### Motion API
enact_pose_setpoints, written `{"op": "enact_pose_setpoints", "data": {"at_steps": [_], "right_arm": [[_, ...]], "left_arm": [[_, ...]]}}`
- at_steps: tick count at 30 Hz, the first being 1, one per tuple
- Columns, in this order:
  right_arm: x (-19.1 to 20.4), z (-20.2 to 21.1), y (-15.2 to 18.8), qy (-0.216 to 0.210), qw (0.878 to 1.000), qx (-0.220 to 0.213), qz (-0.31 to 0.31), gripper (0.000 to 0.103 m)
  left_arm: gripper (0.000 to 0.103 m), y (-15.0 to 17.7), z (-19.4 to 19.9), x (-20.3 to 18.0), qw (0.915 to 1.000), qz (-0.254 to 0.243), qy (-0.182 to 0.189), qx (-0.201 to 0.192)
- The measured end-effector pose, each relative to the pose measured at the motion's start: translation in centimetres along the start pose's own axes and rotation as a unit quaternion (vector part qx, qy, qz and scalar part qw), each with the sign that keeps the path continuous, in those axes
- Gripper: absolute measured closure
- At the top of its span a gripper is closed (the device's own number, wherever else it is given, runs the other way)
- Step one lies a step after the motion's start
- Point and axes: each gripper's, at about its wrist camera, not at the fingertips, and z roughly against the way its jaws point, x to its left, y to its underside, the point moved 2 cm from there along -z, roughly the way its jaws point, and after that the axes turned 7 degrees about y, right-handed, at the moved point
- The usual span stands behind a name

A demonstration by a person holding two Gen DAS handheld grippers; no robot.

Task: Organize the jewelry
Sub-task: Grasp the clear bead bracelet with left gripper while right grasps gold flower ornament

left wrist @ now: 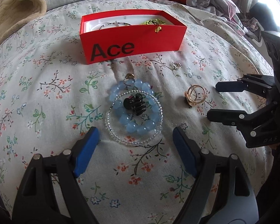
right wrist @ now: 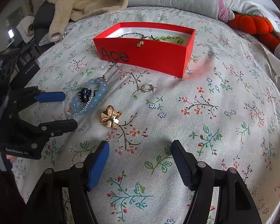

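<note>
**A:** Counting what sits in the red box (right wrist: 149, 56): a green bead bracelet (right wrist: 166, 37) with its tassel beads hanging over the front wall, and a thin dark bead strand (right wrist: 132, 35) beside it. Two pieces filed, by my read.

**B:** Left on the bed sheet (right wrist: 224, 130): blue bead bracelet (left wrist: 134, 108), with a clear bead bracelet (left wrist: 134, 141) overlapping it and a small black hair claw clip (left wrist: 135, 105) lying inside the ring. A gold-capped charm (left wrist: 128, 77) lies at the blue bracelet's far edge.

**A:** Also a gold flower ring (right wrist: 110, 116) just right of that pile, and a small silver ring (right wrist: 148, 88) nearer the box. So five or six items loose; judged under halfway.

**B:** Claw states?

**A:** Left claw (left wrist: 135, 145) spread wide, holding nothing, low at the near rim of the bracelet pile; touching it or not, I cannot tell. Right claw (right wrist: 140, 160) also spread, holding nothing, near the gold flower ring but apart from it.

**B:** Likely next pick: bracelet pile for the left claw. Overlapping strands may lift together.
</note>
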Motion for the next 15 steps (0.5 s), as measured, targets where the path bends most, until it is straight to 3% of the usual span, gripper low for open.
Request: {"op": "enact_pose_setpoints", "data": {"at_steps": [8, 15], "right_arm": [[0.4, -0.2, -0.6, -0.006, 1.000, -0.008, 0.004, 0.033], [1.3, -0.3, -0.9, -0.007, 1.000, -0.012, 0.012, 0.033]], "left_arm": [[0.022, -0.8, -0.4, 0.2, 1.0000, 0.000, 0.008, -0.005], [0.040, -0.8, -0.5, 0.0, 0.9999, -0.007, 0.007, -0.004]]}}
